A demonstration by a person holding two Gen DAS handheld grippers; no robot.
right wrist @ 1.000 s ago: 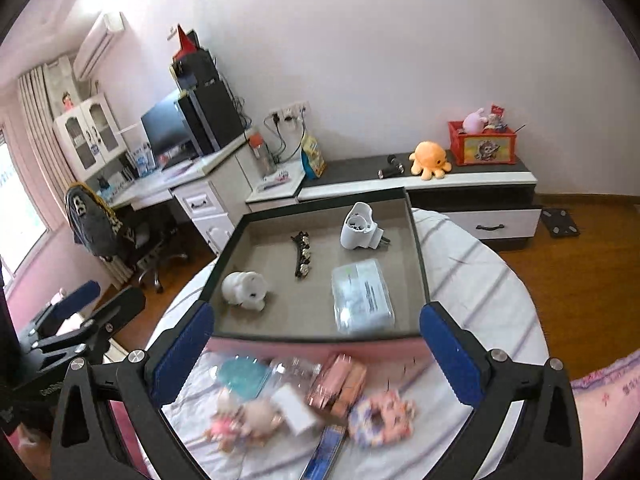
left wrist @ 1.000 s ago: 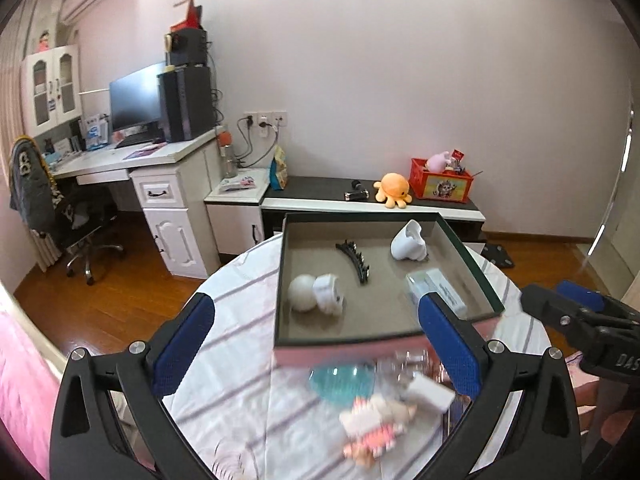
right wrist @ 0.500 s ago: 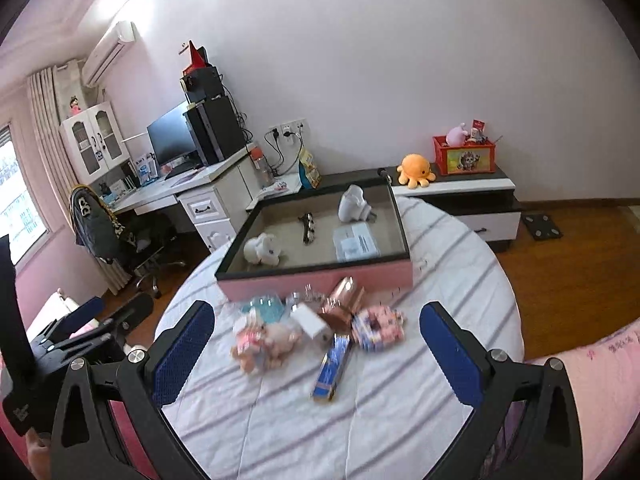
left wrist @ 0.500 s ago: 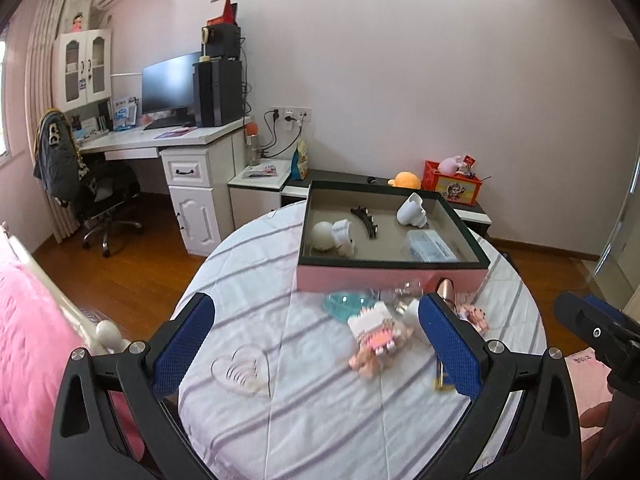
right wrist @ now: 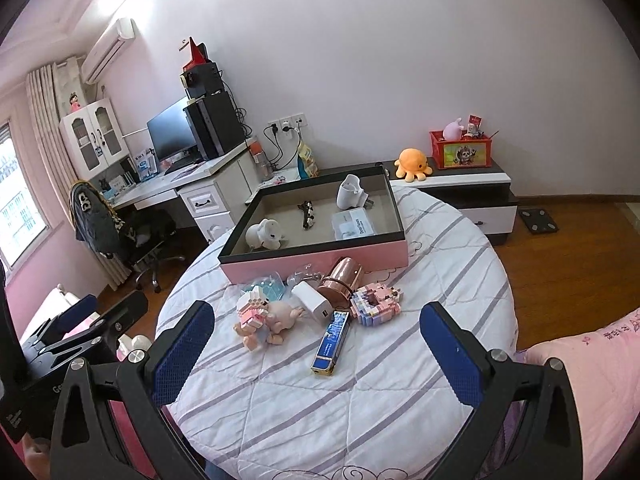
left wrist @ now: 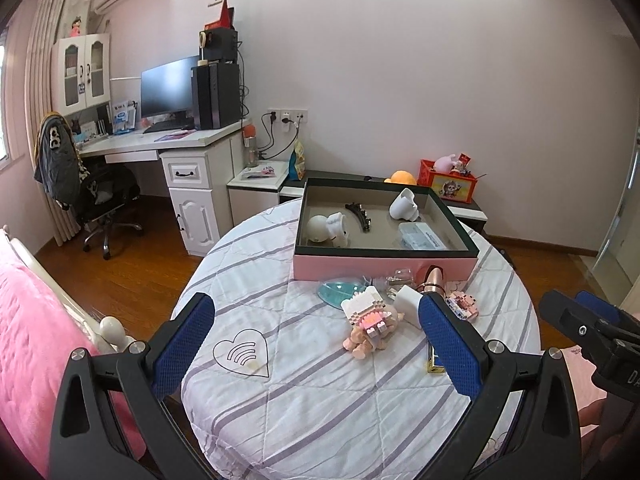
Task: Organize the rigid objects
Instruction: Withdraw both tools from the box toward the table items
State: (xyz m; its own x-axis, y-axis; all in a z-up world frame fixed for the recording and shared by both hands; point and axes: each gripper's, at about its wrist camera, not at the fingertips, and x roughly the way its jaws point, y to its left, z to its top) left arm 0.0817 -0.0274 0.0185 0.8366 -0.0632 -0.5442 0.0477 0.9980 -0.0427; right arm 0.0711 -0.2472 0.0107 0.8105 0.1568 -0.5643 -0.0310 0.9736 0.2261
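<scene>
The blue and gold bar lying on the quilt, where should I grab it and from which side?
Grip the blue and gold bar across its narrow width, near mid-length, coming down from above with the right gripper. It lies flat, apart from the white charger block, so both long edges look free for the jaws.

- Pale pink wall behind; a white air conditioner mounted high on the left.
- Wooden floor, warm brown.
- White corner desk carrying a dark monitor and a black computer tower.
- Black office chair with a jacket draped over its back.
- White glass-door cabinet beside striped curtains.
- Daylight window at far left.
- Low black-and-white TV stand along the wall.
</scene>
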